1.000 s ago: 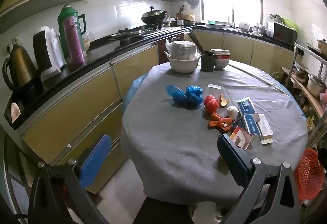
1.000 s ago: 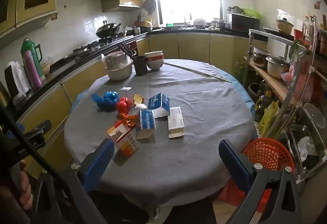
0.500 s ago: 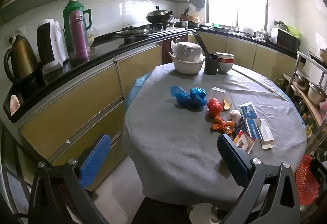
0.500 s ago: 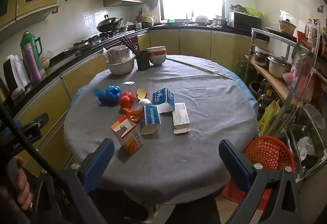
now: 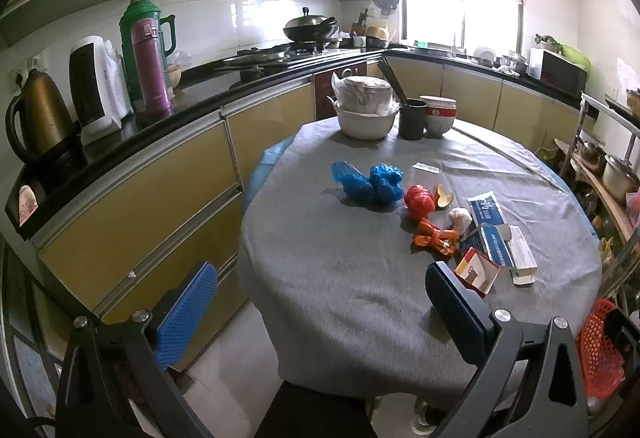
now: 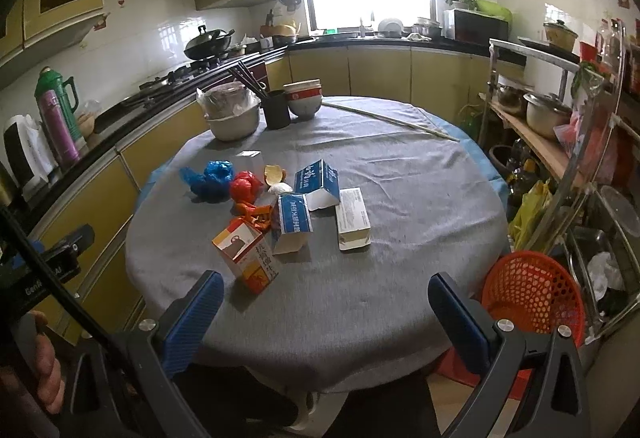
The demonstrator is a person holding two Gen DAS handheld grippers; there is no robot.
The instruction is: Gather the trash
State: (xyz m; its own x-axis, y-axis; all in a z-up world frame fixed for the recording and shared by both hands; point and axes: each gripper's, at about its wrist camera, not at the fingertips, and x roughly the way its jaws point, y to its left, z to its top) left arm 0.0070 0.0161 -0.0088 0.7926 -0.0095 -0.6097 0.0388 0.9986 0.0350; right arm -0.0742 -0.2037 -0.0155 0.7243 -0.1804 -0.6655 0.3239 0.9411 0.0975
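Observation:
Trash lies in a cluster on the round grey-clothed table (image 6: 400,174): blue plastic wads (image 6: 210,180) (image 5: 368,184), a red wad (image 6: 244,188) (image 5: 418,200), an orange wrapper (image 5: 434,238), an orange peel (image 6: 274,174), a white paper ball (image 5: 460,218), two blue-and-white cartons (image 6: 294,226) (image 6: 318,184), a white box (image 6: 352,218) and an orange-and-white box (image 6: 248,254) (image 5: 478,270). A red mesh basket (image 6: 532,292) (image 5: 600,350) stands on the floor right of the table. My left gripper (image 5: 320,302) and right gripper (image 6: 326,312) both hover open and empty at the table's near edge.
At the table's far side stand a lidded white pot (image 6: 232,114), a black cup with chopsticks (image 6: 276,108) and stacked bowls (image 6: 304,98). Yellow cabinets with a black counter (image 5: 160,110) run along the left; a metal rack with pots (image 6: 552,126) stands right.
Both grippers have moved closer to the table, so the trash cluster looks nearer in both views. Nothing was grasped; both stay open.

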